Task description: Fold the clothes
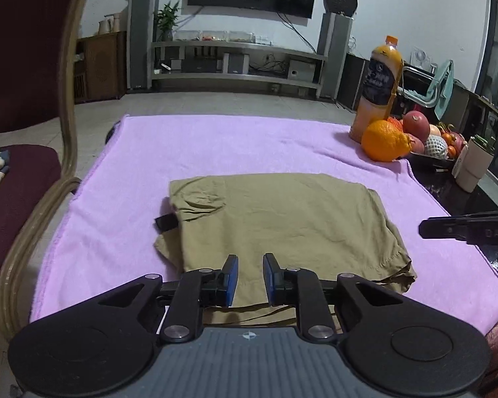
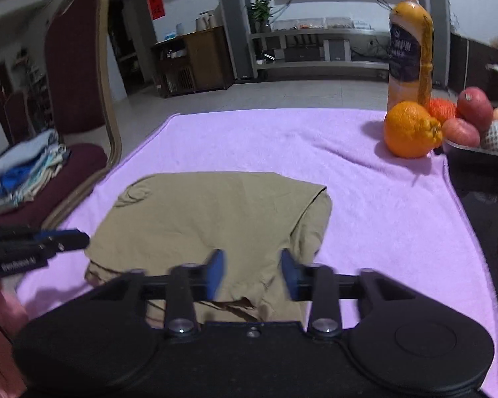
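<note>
A khaki garment (image 1: 282,219) lies folded into a rough rectangle on a lilac towel (image 1: 215,146) that covers the table. My left gripper (image 1: 250,265) hovers over the garment's near edge, its blue pads a small gap apart with nothing between them. The right gripper (image 1: 425,227) reaches in from the right, beside the garment's right edge. In the right wrist view the garment (image 2: 209,219) sits on the towel (image 2: 282,139), and my right gripper (image 2: 252,272) is open above its near right corner, blurred, gripping nothing. The left gripper (image 2: 79,240) shows at the left edge.
A large orange (image 1: 385,141), a juice bottle (image 1: 380,76) and a bowl of fruit (image 1: 428,136) stand at the far right corner, with a white cup (image 1: 474,165) beside them. On the left, a maroon chair (image 2: 79,66) holds a pile of clothes (image 2: 26,172).
</note>
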The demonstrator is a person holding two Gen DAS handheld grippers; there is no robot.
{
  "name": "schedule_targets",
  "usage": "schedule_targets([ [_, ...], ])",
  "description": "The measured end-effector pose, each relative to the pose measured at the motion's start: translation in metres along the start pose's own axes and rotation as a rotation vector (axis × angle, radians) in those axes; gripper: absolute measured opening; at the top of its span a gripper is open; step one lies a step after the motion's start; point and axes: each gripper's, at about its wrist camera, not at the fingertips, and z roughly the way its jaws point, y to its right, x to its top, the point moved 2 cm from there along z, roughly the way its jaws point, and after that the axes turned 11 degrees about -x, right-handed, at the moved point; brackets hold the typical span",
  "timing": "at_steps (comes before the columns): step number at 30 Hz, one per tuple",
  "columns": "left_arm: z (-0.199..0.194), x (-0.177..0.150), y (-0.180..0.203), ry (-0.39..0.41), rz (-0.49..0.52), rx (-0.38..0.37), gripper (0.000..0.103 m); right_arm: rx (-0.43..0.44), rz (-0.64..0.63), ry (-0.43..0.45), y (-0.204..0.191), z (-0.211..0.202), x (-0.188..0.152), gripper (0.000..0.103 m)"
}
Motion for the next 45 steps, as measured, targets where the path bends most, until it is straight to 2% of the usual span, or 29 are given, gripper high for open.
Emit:
schedule_targets([
  [5,0.037,-0.002,0.015,-0.067,0.051,0.003,0.020,0.014,0.077,-0.055,-0.005,0.039,0.006,0.013],
  [7,0.054,-0.010,0.014,-0.136,0.071,0.032,0.020,0.017,0.069,-0.086,-0.012,0.058,0.008,0.013],
  [9,0.066,-0.018,0.011,-0.188,0.087,0.066,0.021,-0.042,0.057,-0.134,-0.015,0.077,0.004,0.012],
  [11,0.064,-0.021,0.010,-0.187,0.110,0.065,0.021,-0.141,0.037,-0.181,-0.009,0.092,-0.004,0.002],
  [12,0.062,-0.023,0.009,-0.186,0.110,0.063,0.021,-0.156,0.026,-0.182,-0.008,0.092,-0.007,0.002],
  [14,0.058,-0.027,0.007,-0.182,0.115,0.058,0.021,-0.180,-0.014,-0.182,-0.007,0.087,-0.010,0.002],
  [16,0.052,-0.029,0.006,-0.177,0.126,0.055,0.021,-0.235,-0.063,-0.192,-0.006,0.078,-0.019,0.008],
  [18,0.041,-0.034,0.008,-0.183,0.139,0.048,0.021,-0.250,-0.081,-0.217,-0.003,0.066,-0.028,0.010],
  [22,0.014,-0.038,0.010,-0.168,0.126,0.015,0.021,-0.235,-0.006,-0.189,0.017,0.037,-0.034,0.010],
  [27,-0.019,-0.018,-0.004,-0.010,-0.008,-0.052,0.021,-0.171,0.186,-0.088,0.045,0.012,-0.019,0.014],
  [30,-0.017,-0.007,-0.013,0.027,-0.070,-0.025,0.021,-0.103,0.225,-0.036,0.041,0.007,-0.010,0.014],
  [34,0.009,-0.006,-0.019,-0.042,-0.095,0.067,0.018,-0.021,0.183,-0.035,0.013,0.018,-0.003,0.014],
  [37,0.026,-0.008,-0.025,-0.075,-0.107,0.104,0.018,-0.005,0.133,-0.064,-0.007,0.034,-0.003,0.014],
  [41,0.048,-0.009,-0.017,-0.112,-0.026,0.131,0.019,-0.015,0.051,-0.089,-0.028,0.059,-0.003,0.014],
  [45,0.049,-0.022,-0.017,-0.157,0.028,0.145,0.019,-0.073,-0.042,-0.170,-0.042,0.083,-0.017,0.013],
])
